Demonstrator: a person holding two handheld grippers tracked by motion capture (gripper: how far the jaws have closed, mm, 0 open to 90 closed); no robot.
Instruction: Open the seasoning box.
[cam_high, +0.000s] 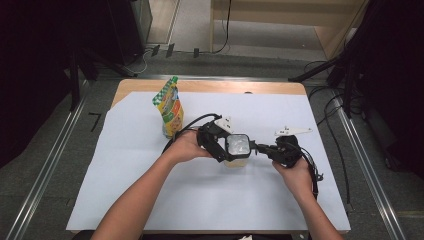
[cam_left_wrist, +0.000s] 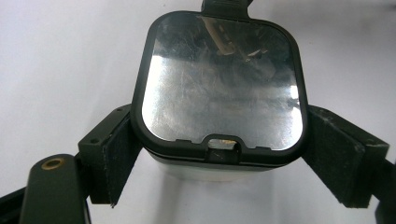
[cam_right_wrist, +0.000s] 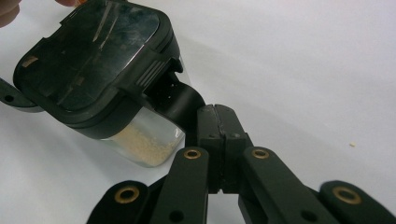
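1. The container (cam_high: 237, 151) stands mid-bench on the white sheet (cam_high: 150, 190), a clear square tub with a black-rimmed, glossy lid (cam_left_wrist: 219, 84) and pale grains (cam_right_wrist: 144, 144) low in the bottom.
2. The left gripper (cam_high: 226, 150) has it clamped: in the left gripper view both pads (cam_left_wrist: 119, 154) press the walls just under the lid rim, one on each side.
3. The right gripper (cam_high: 257, 148) comes in from the other side, jaws clenched tight together. In the right gripper view its tips sit at the black latch tab (cam_right_wrist: 180, 100) on the lid's edge; whether they actually pinch the tab is hard to tell, touching at least.
4. Handling call: the tub looks light, mostly empty, with stiff plastic walls that are probably smooth and slippery, so the grasp high under the rim seems the safe spot.
5. The lid likely snaps on; the tab is the place to pull, with the body braced so the grains do not spill.
6. A green and yellow pouch (cam_high: 170, 107) stands upright well behind, toward the far left of the bench, clear of both hands.
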